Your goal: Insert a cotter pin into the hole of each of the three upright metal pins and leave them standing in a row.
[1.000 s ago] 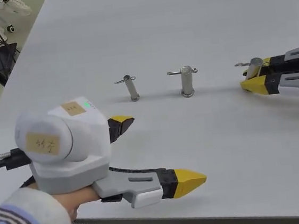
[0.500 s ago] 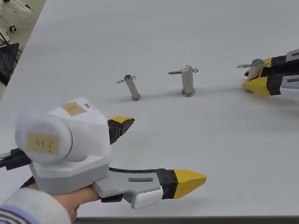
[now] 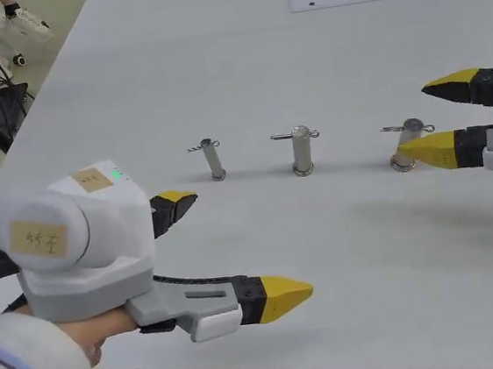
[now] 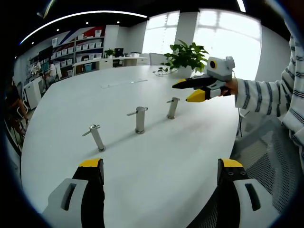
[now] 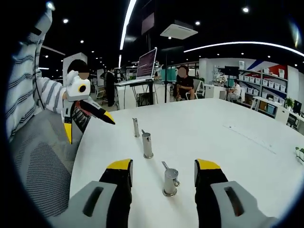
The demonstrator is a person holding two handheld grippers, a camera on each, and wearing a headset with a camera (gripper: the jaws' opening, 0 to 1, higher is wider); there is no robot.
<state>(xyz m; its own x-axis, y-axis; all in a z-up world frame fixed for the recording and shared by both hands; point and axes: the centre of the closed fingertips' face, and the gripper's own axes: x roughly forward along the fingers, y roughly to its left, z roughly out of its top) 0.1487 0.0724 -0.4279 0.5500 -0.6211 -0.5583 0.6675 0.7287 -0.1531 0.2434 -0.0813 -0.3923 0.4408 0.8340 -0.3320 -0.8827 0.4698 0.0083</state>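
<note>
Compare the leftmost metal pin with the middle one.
The leftmost pin is slimmer; the middle pin is thicker. The left cotter pin looks shorter than the middle cotter pin. Both pins stand on the table, a cotter pin through each top.

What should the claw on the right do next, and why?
Probably draw the right claw straight back, clear of the right-hand pin. Its jaws stand open either side of that pin, and it, the middle pin and the left pin stand in a row with cotter pins through them, so nothing seems left to insert.
</note>
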